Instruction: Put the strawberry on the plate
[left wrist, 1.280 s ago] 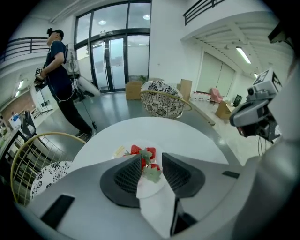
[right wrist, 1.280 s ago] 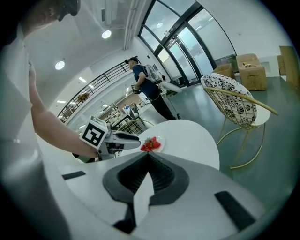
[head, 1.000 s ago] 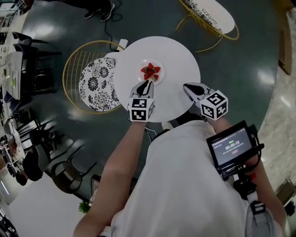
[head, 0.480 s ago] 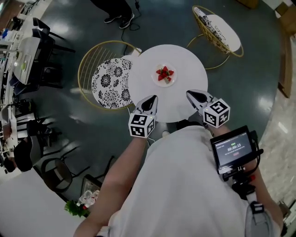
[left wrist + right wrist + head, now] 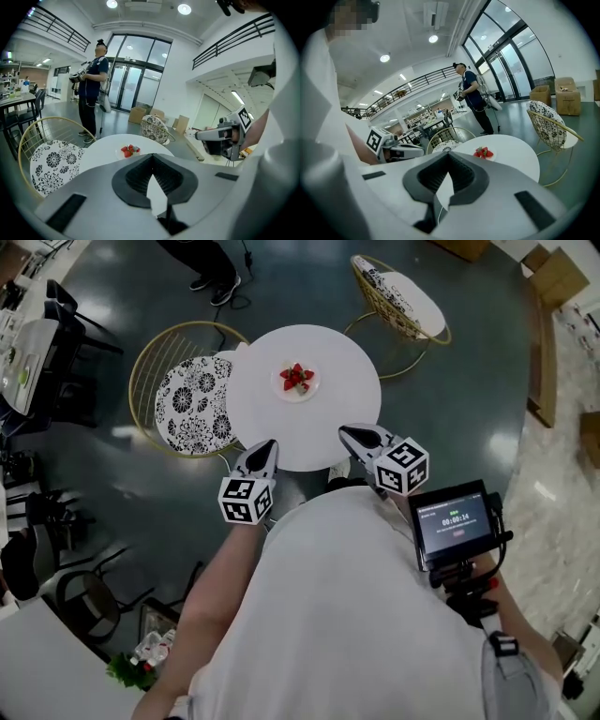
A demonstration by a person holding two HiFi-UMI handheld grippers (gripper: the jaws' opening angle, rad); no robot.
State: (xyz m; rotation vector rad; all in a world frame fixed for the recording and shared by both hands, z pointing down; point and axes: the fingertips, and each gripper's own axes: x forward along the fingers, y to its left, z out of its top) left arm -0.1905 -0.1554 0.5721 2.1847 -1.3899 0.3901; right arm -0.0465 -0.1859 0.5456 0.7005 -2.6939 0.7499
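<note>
Red strawberries (image 5: 297, 377) lie on the small white plate (image 5: 282, 390), straight ahead between left gripper (image 5: 267, 444) and right gripper (image 5: 346, 431), both closed tight, empty.

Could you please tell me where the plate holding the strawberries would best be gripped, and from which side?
Probably the bare near rim of the plate, approached from the person's side of the table: the strawberries pile at its middle, and it lies flat, so only the edge offers a pinch.
</note>
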